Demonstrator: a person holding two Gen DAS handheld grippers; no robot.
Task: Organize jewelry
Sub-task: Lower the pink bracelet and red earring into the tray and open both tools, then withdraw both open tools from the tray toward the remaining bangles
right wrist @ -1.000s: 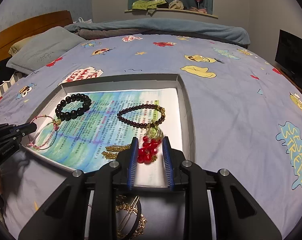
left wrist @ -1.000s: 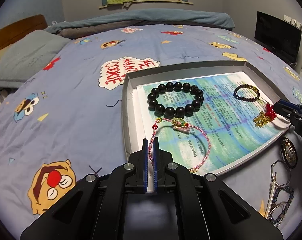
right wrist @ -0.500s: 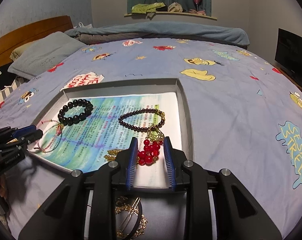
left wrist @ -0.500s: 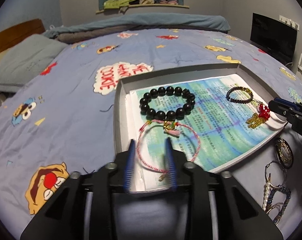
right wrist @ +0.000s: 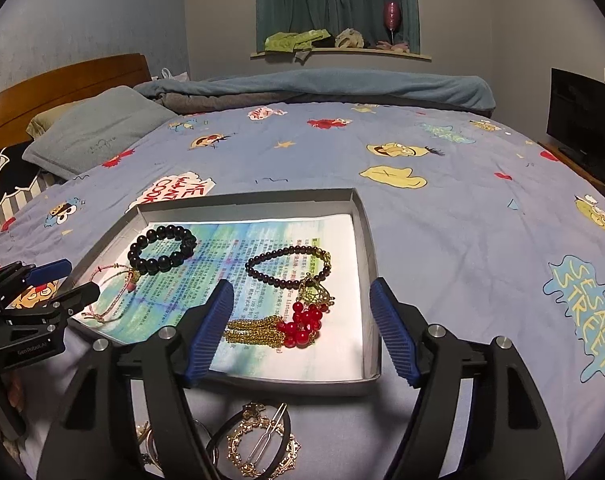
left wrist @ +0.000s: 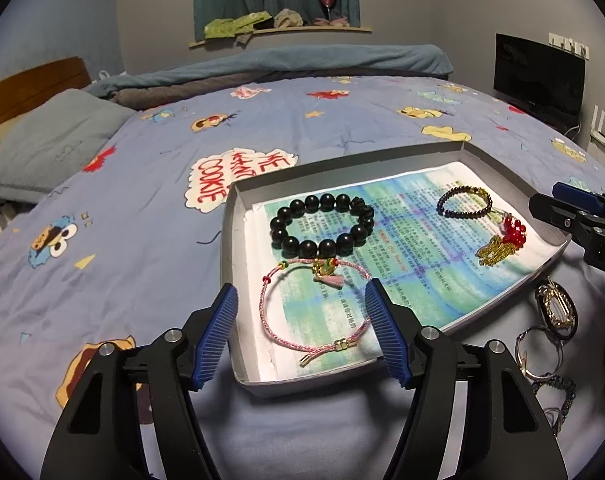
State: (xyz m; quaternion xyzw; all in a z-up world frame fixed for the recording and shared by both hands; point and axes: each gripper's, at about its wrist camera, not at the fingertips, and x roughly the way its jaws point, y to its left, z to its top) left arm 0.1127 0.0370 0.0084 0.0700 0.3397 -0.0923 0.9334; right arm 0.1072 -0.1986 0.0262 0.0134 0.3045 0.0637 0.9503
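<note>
A grey tray lined with printed paper lies on the bed. In it lie a black bead bracelet, a pink cord bracelet and a dark bead bracelet with red beads and gold tassel. My left gripper is open and empty just above the pink bracelet. My right gripper is open and empty around the red beads and tassel.
Loose jewelry lies on the blanket outside the tray: a gold hair clip on a black ring, and several rings and bangles. A pillow and wooden headboard stand far left. A TV stands at right.
My left gripper let go of the pink cord bracelet, which now lies in the tray, then opened wide and drew back. My right gripper opened wider, leaving the red beads in the tray.
</note>
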